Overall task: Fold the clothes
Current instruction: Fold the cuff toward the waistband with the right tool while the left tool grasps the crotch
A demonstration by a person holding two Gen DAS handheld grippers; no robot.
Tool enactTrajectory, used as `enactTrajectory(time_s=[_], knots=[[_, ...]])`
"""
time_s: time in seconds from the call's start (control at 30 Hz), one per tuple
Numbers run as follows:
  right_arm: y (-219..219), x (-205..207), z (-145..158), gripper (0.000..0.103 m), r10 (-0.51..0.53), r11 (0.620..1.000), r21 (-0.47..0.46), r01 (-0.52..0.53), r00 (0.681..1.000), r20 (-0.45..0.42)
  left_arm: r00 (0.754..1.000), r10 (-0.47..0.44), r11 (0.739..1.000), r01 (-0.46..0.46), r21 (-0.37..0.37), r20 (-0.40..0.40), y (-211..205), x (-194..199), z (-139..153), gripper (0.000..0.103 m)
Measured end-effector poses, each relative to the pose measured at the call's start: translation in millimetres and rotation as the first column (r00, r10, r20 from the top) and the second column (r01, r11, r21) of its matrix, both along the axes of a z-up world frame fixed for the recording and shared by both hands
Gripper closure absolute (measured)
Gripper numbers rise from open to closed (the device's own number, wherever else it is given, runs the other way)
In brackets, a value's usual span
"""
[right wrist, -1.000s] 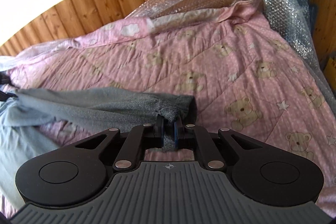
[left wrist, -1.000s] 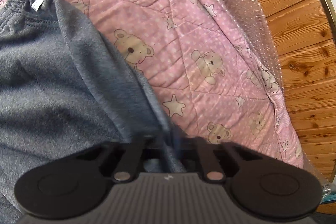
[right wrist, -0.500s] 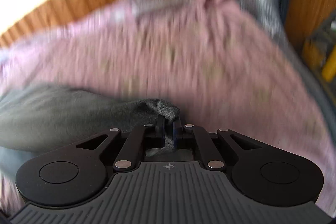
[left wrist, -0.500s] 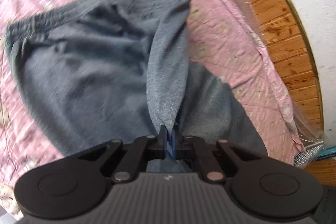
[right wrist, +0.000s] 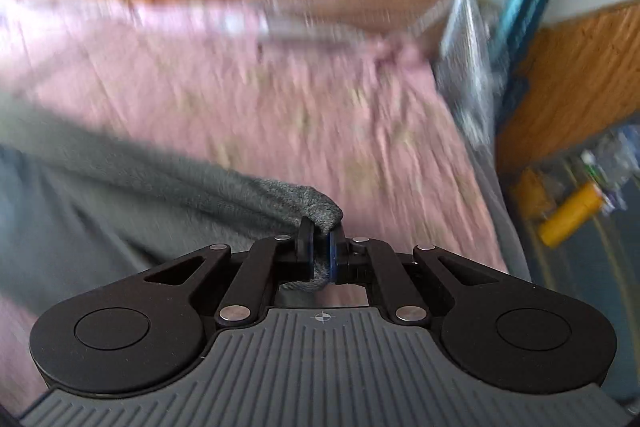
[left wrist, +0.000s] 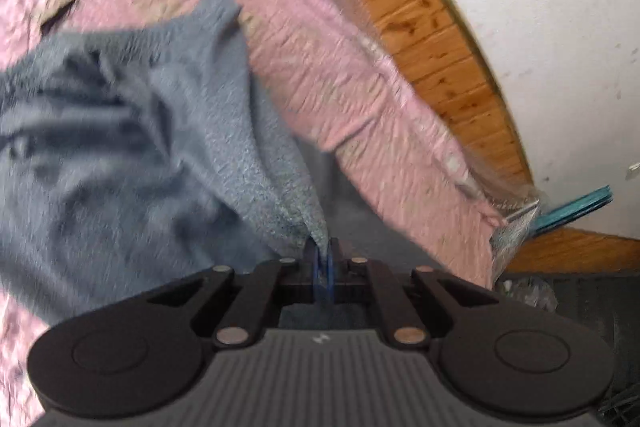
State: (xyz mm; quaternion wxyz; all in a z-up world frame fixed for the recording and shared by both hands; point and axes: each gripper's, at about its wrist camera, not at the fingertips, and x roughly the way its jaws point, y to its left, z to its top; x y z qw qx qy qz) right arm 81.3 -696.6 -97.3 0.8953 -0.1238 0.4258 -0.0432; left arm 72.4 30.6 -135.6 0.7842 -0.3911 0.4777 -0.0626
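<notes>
Fleece garment pinched at two points over pink quilt

Fleece, grey and nubbly, is making up the garment that both tools are gripping. The left gripper is pinching a narrow, tapering fold of it, its blue-lined pads pressed almost together with only the thin cloth edge between them. From that pinch the fabric is fanning out to the left in soft, rumpled creases, lying over the pink quilt. The right gripper is clamping a thicker rolled hem of the same garment, the cloth bulging in a rounded lump above the closed pads and poking out below them. From there the fleece is stretching away to the left as a taut band above the quilt, whose stitched surface is blurring in both views. Knotty wooden panelling is curving behind the bed under a white wall.
</notes>
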Motion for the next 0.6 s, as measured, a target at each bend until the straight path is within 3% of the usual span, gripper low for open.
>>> enactTrajectory(time_s=[0.1,0.17,0.37,0.43,0.5,0.53,0.57,0.6], knots=[[-5.8,0.5,-49.9,0.099,-0.047,0.998,0.026,0.051,0.991,-0.124,0.995,0.030,1.000,-0.029,0.011,-0.098,-6.3,-13.8,-41.9,0.099],[-3.2,-1.3,-68.6,0.099,-0.056,0.998,0.019,0.059,0.984,-0.168,0.992,0.054,0.999,-0.052,0.016,-0.112,-4.6,-15.8,-48.9,0.099],[-2.2,-16.8,-44.2,0.099,-0.059,0.998,0.021,0.060,0.997,-0.055,0.997,-0.003,0.997,0.008,0.075,-0.071,-6.8,-18.3,-27.0,0.099],[-2.6,-17.5,-62.2,0.097,-0.037,0.999,0.026,0.041,0.990,-0.138,0.993,0.003,0.996,0.008,0.089,-0.116,-7.6,-21.2,-40.5,0.099],[-5.3,-26.5,-81.4,0.090,-0.032,0.999,0.030,0.039,0.977,-0.209,0.988,0.011,0.995,0.005,0.104,-0.153,-8.6,-24.8,-52.0,0.099],[-9.6,-34.3,-78.2,0.078,-0.056,0.996,0.051,0.067,0.981,-0.188,0.988,0.015,0.994,0.002,0.113,-0.154,-8.3,-25.6,-52.4,0.099],[-17.6,-41.4,-72.0,0.067,-0.102,0.987,0.101,0.123,0.976,-0.193,0.988,0.019,0.993,-0.001,0.117,-0.152,-8.0,-26.0,-51.8,0.099],[-25.3,-51.1,-63.2,0.065,-0.141,0.971,0.166,0.173,0.972,-0.189,0.989,0.021,0.993,-0.004,0.115,-0.146,-7.3,-26.3,-50.6,0.099]])
